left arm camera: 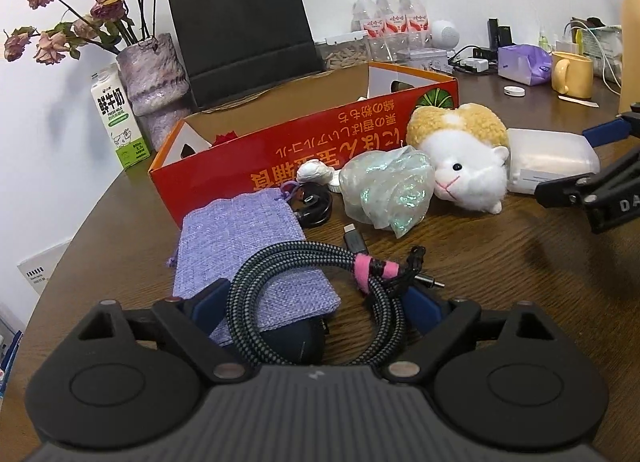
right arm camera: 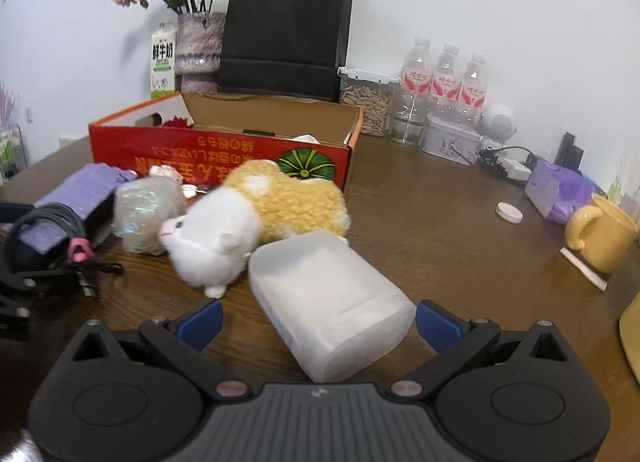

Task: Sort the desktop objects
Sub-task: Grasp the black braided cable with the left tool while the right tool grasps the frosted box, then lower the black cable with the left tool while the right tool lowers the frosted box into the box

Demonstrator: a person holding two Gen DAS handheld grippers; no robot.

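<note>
Both tongs spread over desk clutter — nothing pinched.

Between the left tongs [left arm camera: 316, 304], wide apart: coiled braided cable [left arm camera: 320, 302] atop a purple pouch [left arm camera: 244, 250], pads not pressing. Between the right tongs [right arm camera: 318, 320], likewise gaping: a frosted plastic box [right arm camera: 328, 298], untouched on either side. Just beyond, plush toy [right arm camera: 256, 218] — farther still, red cardboard box [right arm camera: 224, 150] on the wooden surface [right arm camera: 440, 222].
</note>
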